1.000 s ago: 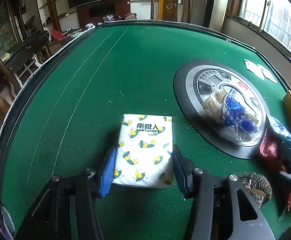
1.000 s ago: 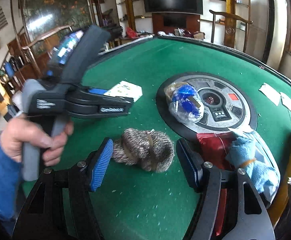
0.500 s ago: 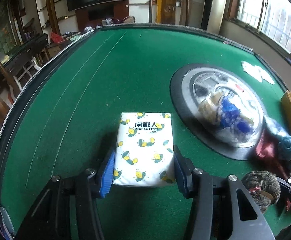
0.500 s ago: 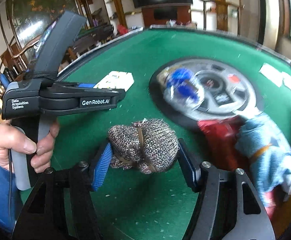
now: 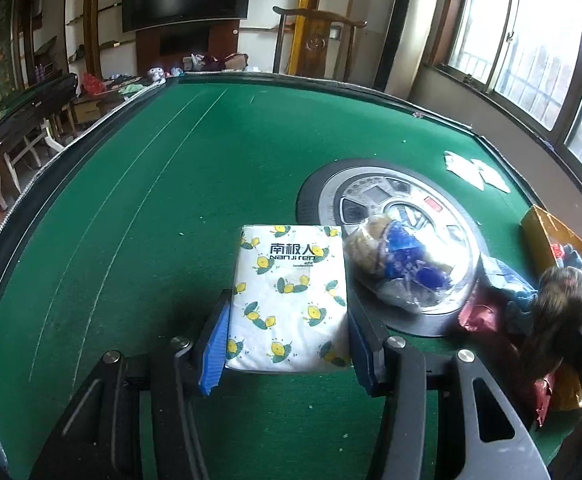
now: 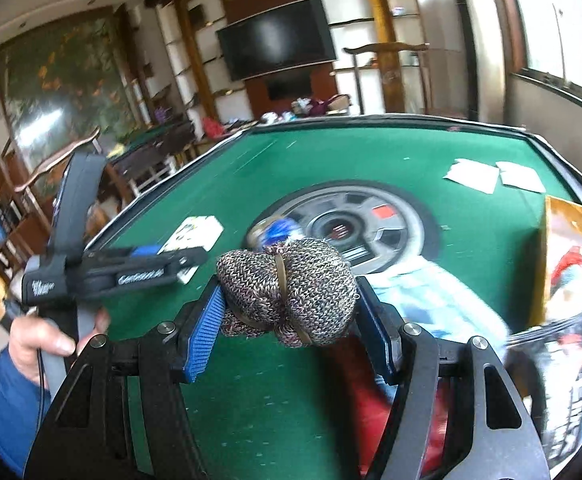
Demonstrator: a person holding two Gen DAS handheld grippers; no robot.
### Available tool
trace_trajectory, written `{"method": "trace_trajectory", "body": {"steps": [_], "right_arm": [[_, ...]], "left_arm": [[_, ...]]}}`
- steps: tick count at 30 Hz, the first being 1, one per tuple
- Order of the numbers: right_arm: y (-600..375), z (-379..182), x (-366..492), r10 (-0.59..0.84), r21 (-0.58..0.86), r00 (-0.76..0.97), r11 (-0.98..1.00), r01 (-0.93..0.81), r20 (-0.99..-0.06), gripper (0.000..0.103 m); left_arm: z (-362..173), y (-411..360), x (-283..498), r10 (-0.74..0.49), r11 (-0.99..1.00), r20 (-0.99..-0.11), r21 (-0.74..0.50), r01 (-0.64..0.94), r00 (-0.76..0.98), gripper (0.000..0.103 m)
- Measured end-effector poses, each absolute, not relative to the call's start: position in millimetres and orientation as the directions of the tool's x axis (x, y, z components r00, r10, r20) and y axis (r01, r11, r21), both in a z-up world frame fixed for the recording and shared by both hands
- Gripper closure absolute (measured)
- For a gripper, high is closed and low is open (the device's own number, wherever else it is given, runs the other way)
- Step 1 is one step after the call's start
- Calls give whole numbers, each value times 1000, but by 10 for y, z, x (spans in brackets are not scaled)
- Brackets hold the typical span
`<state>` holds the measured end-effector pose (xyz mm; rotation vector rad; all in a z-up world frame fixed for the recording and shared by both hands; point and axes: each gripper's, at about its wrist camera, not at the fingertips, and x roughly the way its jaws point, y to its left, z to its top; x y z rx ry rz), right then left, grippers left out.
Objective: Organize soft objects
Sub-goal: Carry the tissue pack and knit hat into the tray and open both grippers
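A white tissue pack [image 5: 287,292] printed with lemons sits between the blue pads of my left gripper [image 5: 287,340], which press on both its sides. I cannot tell whether it still rests on the green felt. My right gripper [image 6: 287,312] is shut on a grey-brown knitted bundle [image 6: 291,288] bound with rubber bands, and holds it above the table. The left wrist view shows that bundle [image 5: 563,300] blurred at its right edge. In the right wrist view a hand [image 6: 47,340] in a blue sleeve holds the left gripper [image 6: 131,272] at the tissue pack [image 6: 193,236].
A clear bag [image 5: 403,264] of blue and tan items lies on the round control console [image 5: 371,192] in the table's middle. A red packet [image 5: 479,316] and a light-blue cloth [image 5: 511,284] lie right of it. A yellow box [image 6: 571,240] holds soft things at the right; white papers [image 6: 491,172] lie beyond it.
The right gripper closed on the knitted bundle, lifted it off the felt and carried it right, towards the yellow box. The left gripper tipped upward, still holding the tissue pack.
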<state>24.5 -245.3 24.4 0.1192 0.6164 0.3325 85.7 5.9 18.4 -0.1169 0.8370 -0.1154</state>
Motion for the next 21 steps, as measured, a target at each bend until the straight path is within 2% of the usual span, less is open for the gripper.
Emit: {"method": "trace_trajectory", "body": {"steps": [12,15,21], "right_arm": [[-2874,431,175,291,280,811,946,-164,-507,40],[-2963,425,180,241,270,813,957,-107,-531,40],[-3331,340,147,255,373,782,927,-31,-569,40]], "left_arm": [[187,-145,764,-230,973,-732,-183,140,641,51],[185,-263,700,-247,969,-733,-179,170,634,51],[190,-450,595,-257,965,-734,-157,210,629,51]]}}
